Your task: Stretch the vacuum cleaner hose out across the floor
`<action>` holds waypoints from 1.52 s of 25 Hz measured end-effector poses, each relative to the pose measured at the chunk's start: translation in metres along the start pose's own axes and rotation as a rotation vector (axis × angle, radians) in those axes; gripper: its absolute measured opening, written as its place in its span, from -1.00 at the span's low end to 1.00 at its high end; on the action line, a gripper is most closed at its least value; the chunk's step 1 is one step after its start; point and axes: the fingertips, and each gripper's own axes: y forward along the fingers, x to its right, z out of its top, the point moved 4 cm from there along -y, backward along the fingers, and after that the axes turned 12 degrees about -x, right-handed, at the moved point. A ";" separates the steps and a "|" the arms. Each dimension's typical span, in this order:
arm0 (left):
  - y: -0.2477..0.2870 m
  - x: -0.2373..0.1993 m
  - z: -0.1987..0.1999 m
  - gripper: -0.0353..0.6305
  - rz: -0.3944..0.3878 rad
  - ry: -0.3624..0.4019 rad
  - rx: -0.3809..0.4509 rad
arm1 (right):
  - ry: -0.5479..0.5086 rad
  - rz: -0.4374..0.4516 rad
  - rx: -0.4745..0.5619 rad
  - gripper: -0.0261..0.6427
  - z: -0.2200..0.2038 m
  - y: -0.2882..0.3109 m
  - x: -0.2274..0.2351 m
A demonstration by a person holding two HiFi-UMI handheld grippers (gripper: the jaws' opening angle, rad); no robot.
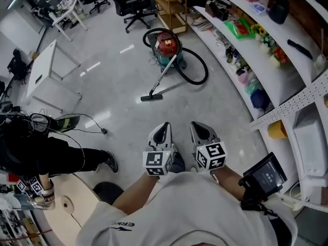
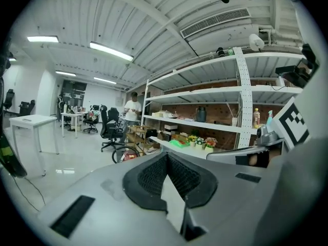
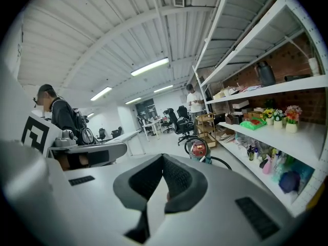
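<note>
The vacuum cleaner [image 1: 166,45], top centre in the head view, has a red lid over a teal drum. Its hose [image 1: 199,70] is black, and so is its floor head [image 1: 151,97]. The floor [image 1: 118,111] is a pale, glossy grey. The left gripper [image 1: 163,129] and right gripper [image 1: 200,128] are light grey with black dimpled pads [image 2: 152,177], and each carries a white cube [image 1: 158,160] printed with black square markers. The shelves [image 1: 266,50] at right are white, with a bright green packet [image 1: 237,28] on them.
</note>
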 end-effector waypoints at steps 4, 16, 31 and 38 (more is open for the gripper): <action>0.034 -0.030 0.021 -0.89 -0.020 -0.011 0.018 | -0.012 -0.029 0.001 -0.92 0.028 0.038 0.012; 0.105 -0.149 0.072 -0.89 -0.050 -0.030 0.056 | -0.036 -0.105 0.022 -0.92 0.112 0.155 0.014; 0.177 -0.210 0.108 -0.89 0.015 -0.067 0.077 | -0.083 -0.073 0.010 -0.92 0.177 0.245 0.054; 0.246 -0.216 0.147 -0.89 0.034 -0.045 0.055 | -0.072 -0.033 0.005 -0.92 0.220 0.289 0.110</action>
